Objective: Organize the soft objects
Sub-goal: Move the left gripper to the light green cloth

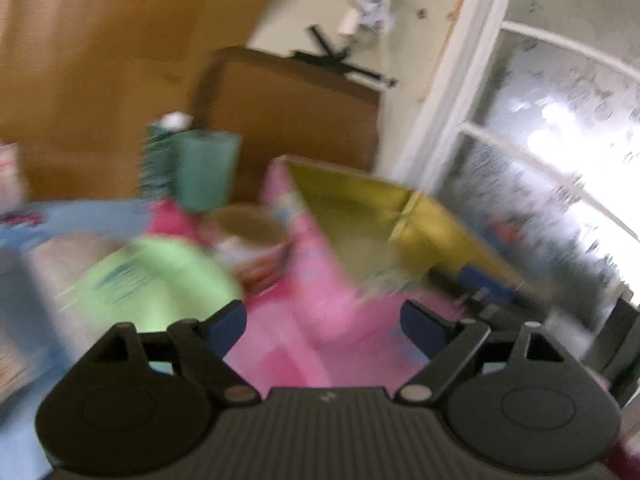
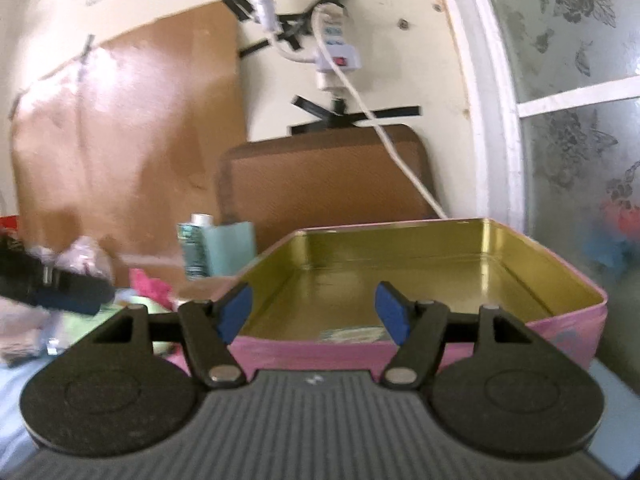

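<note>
A pink tin box (image 2: 560,320) with a gold inside stands open right in front of my right gripper (image 2: 314,312), which is open with nothing between its blue pads. A pale patterned soft thing (image 2: 352,334) lies inside by the near wall. The left wrist view is blurred: my left gripper (image 1: 326,328) is open over a pink surface, just left of the tin box (image 1: 316,264). A light green soft object (image 1: 160,280) and a pink cloth (image 1: 172,220) lie to its left. The left gripper (image 2: 60,292) also shows dark at the left of the right wrist view.
A teal box (image 2: 232,252) and a patterned bottle (image 2: 192,248) stand behind the tin, before a brown board (image 2: 320,176). A frosted window (image 2: 580,120) closes the right side. A white cable (image 2: 384,132) hangs from a wall socket. Pale cloths (image 2: 24,344) lie at left.
</note>
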Demonstrator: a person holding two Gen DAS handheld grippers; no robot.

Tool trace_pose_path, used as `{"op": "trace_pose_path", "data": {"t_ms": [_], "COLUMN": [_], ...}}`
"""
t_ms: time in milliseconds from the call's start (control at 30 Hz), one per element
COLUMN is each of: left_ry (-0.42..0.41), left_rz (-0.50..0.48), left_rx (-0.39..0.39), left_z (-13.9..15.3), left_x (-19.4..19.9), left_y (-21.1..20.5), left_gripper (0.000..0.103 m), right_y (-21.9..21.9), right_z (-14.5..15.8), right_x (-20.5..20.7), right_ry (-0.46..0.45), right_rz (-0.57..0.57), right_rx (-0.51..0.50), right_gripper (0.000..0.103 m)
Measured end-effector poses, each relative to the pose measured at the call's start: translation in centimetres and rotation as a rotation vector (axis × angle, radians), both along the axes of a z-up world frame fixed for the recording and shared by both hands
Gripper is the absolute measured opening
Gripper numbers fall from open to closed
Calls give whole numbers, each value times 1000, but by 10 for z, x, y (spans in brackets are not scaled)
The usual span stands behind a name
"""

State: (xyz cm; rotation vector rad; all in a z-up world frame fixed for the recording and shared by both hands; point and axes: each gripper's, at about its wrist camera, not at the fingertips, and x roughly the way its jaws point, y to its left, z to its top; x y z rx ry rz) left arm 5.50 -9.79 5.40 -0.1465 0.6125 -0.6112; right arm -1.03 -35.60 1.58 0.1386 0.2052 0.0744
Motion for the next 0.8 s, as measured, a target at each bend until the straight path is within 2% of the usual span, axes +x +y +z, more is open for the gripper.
{"op": "trace_pose_path", "data": {"t_ms": [200, 333, 433, 533, 633, 667, 700, 767, 800], "left_ry": [21, 53, 33, 38, 38, 37, 38, 41, 44], "left_rz": [151, 246, 276, 266, 248, 243, 240, 238, 237], "left_rx": [139, 170, 166, 97, 78, 71, 62, 40, 25], "left_z": [-33, -52, -59, -60, -60, -60, -61, -61, -61], "left_x": [-32, -39, -45, -43, -41, -44, -45, -49, -49], "left_y": [69, 108, 127, 136, 137, 137, 138, 141, 143], "left_gripper": [87, 87, 89, 93, 93, 93, 93, 93, 93], "right_y": [51, 96, 127, 156, 173, 176, 177, 177, 174], "right_z": [1, 1, 1, -3, -9, -12, -15, -19, -18], "right_x": [-11, -5, 2, 19, 43, 51, 57, 66, 65], "right_ry": [10, 52, 73, 123, 187, 203, 216, 266, 278], "right_rz": [159, 276, 330, 352, 369, 371, 371, 383, 385], "right_rx": [-6, -66, -137, -255, -338, -358, -371, -368, -344], "right_gripper": [70, 70, 70, 70, 69, 63, 40, 4, 4]}}
